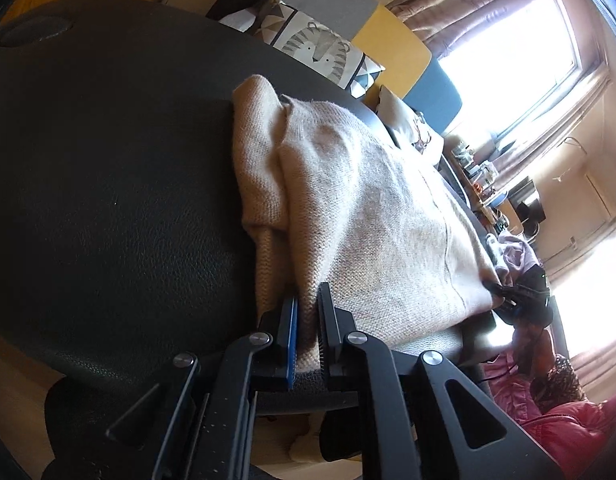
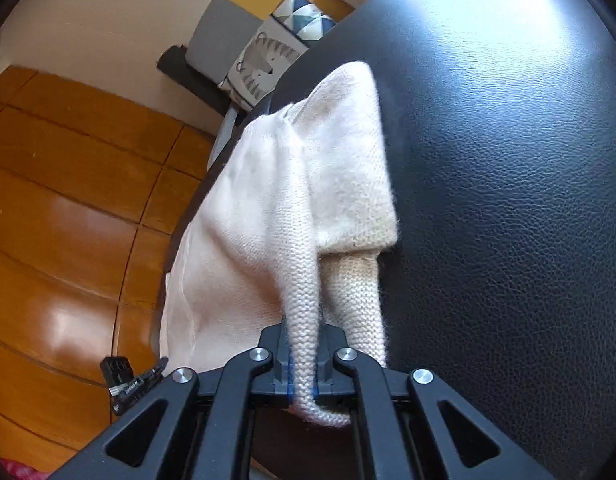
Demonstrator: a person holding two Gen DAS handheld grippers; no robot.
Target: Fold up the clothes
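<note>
Here the left tool [image 1: 306, 312] pinches the beige sweater [image 1: 360, 208]; the right tool [image 2: 303, 344] pinches its ribbed hem [image 2: 303, 320].

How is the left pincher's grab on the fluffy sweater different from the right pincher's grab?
The left gripper pinches a flat edge of the beige sweater, while the right gripper pinches a thick ribbed band of it, whose end pokes out behind the fingers. The left fingers stand wider apart than the right ones. Both are shut on the same sweater, which lies on the black leather table.
</note>
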